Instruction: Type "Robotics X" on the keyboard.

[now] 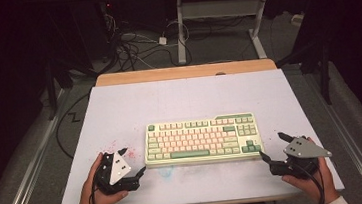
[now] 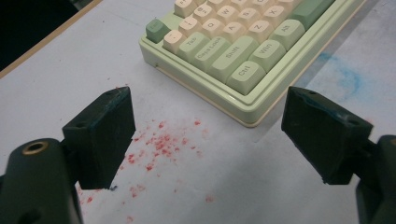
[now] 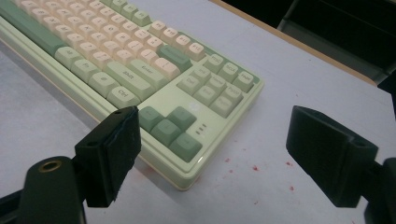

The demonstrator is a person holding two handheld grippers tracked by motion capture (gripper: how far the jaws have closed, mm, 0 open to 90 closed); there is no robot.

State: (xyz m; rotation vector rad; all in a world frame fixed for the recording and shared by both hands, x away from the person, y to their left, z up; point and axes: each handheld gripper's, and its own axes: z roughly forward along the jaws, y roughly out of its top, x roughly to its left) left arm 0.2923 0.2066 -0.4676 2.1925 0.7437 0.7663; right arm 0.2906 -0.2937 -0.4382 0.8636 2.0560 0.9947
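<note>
Left tool (image 1: 133,159): lower left of the high view, jaws spread wide, nothing between them, just beside the keyboard's left end.
Red specks (image 2: 159,142): scattered on the surface (image 1: 119,108) between the left tool's jaws, short of the keyboard corner.
Keyboard (image 1: 202,139): centre of the frame, flat on the surface, green and cream keys, nothing lying on it.
Blue smear (image 2: 348,77): on the surface by the keyboard's near edge.
Right tool (image 1: 272,146): lower right, jaws wide apart and empty, near the keyboard's right end.

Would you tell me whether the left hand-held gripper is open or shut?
Open: the left hand-held gripper has its jaws wide apart, nothing between them, short of the keyboard.
</note>
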